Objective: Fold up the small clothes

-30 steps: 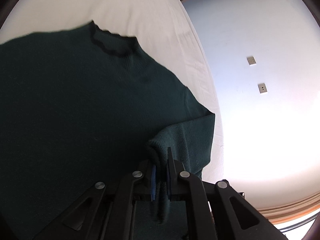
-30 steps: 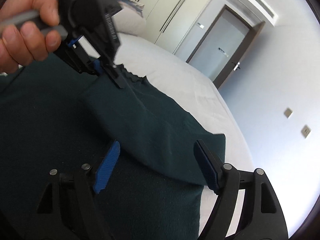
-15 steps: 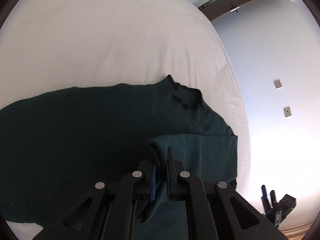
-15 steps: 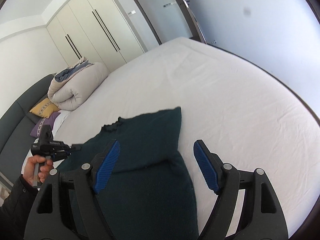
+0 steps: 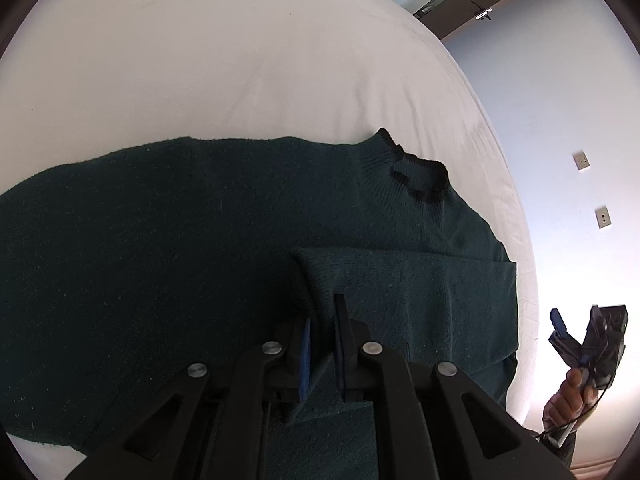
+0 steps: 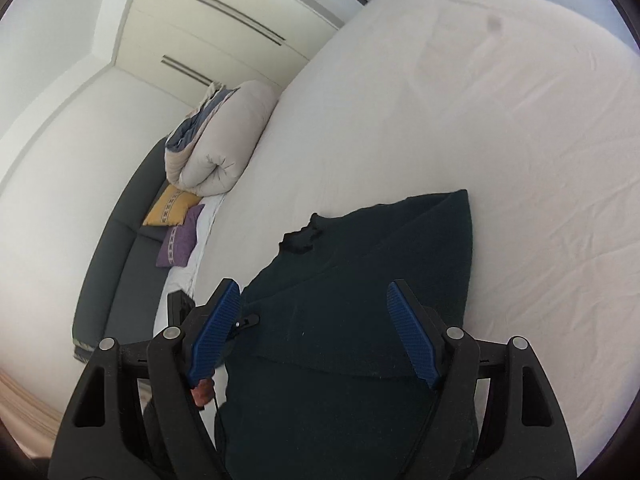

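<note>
A dark green sweater (image 5: 168, 240) lies spread on the white bed (image 5: 200, 60), its collar (image 5: 416, 176) toward the far right. One sleeve (image 5: 408, 288) is folded across the body. My left gripper (image 5: 320, 320) is shut on the cuff end of that sleeve. My right gripper (image 6: 316, 336) is open and empty, held above the sweater (image 6: 360, 280); it also shows at the right edge of the left wrist view (image 5: 576, 328), held in a hand. The left gripper's body shows partly behind the right gripper's left finger (image 6: 216, 328).
A rolled beige duvet (image 6: 224, 140), a yellow pillow (image 6: 172, 208) and a purple pillow (image 6: 180, 240) lie by the dark headboard (image 6: 120, 272). White wardrobes (image 6: 224, 28) stand behind. A wall with switches (image 5: 580, 160) lies past the bed's edge.
My left gripper has carried the sleeve across the sweater's body and lowered it there. My right gripper has pulled back and up from the sweater, staying open.
</note>
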